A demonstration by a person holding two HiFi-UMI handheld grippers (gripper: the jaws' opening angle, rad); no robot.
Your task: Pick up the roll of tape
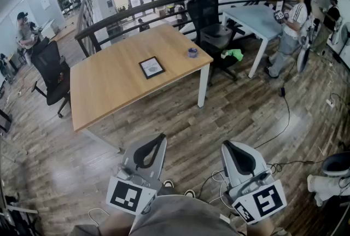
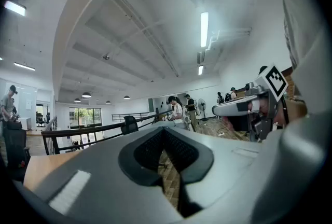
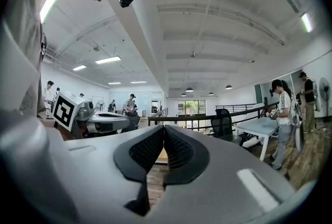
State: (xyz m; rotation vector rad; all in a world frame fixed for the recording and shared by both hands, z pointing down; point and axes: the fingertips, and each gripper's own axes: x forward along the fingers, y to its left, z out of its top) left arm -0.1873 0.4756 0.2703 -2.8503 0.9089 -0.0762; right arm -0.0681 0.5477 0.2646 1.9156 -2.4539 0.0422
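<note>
The roll of tape [image 1: 192, 52] is small and bluish. It lies near the far right corner of the wooden table [image 1: 115, 87], well ahead of both grippers. My left gripper [image 1: 162, 136] and right gripper [image 1: 225, 145] hang side by side over the wood floor in front of the table, pointing level. In the left gripper view the left gripper [image 2: 165, 128] has its jaws together with nothing between them. The right gripper [image 3: 164, 127] is likewise shut and empty in its own view. The tape does not show in either gripper view.
A framed black-and-white marker card [image 1: 151, 67] lies mid-table. Black office chairs stand at the left [image 1: 52, 74] and behind the table [image 1: 210, 27]. A white table [image 1: 257, 22], a person [image 1: 292, 30], a dark railing [image 1: 136, 11] and floor cables [image 1: 284, 120] are to the right.
</note>
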